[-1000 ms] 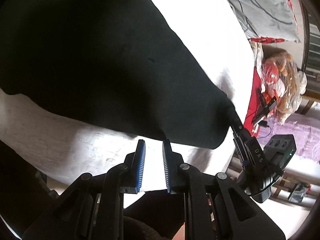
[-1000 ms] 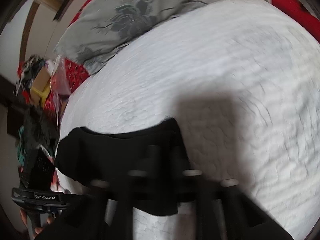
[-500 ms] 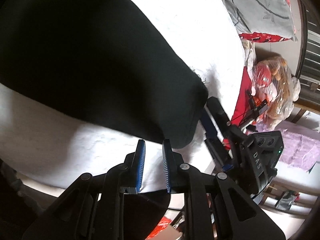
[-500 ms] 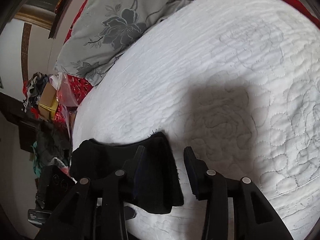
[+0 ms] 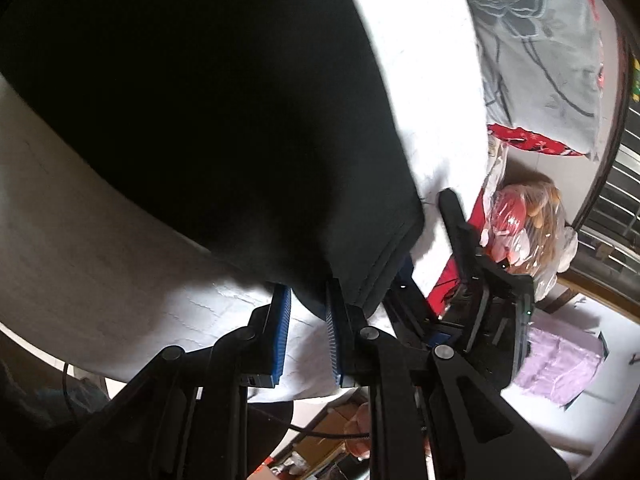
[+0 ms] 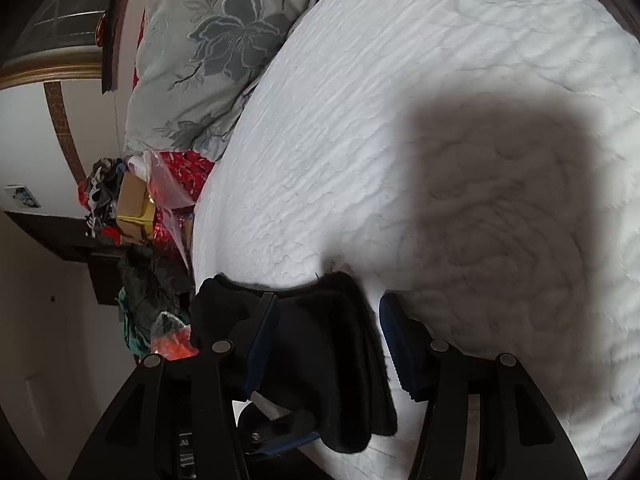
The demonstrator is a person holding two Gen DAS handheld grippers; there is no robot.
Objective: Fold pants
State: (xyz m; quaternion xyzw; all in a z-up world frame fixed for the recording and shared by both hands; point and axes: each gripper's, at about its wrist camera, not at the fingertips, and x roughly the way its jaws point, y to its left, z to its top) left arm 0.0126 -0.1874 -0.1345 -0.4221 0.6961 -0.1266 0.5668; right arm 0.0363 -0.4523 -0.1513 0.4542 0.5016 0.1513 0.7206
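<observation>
Black pants (image 5: 192, 112) lie on a white quilted bed (image 5: 80, 240), their hemmed end near the bed's edge. My left gripper (image 5: 308, 300) is open, its blue pads right at the hem, cloth edge between the tips. My right gripper (image 6: 328, 320) is open wide, its jaws on either side of the folded black pant end (image 6: 320, 352). The right gripper also shows in the left wrist view (image 5: 472, 280), beside the hem.
A grey floral pillow (image 6: 208, 60) lies at the bed's head. A plastic bag with a stuffed toy (image 5: 528, 224), red cloth and purple fabric (image 5: 560, 364) lie beyond the bed edge. Clutter and a cardboard box (image 6: 132, 208) sit beside the bed.
Both grippers have moved closer to the pant end. The right gripper let go and opened wide around it. The left pads now reach the hem.
</observation>
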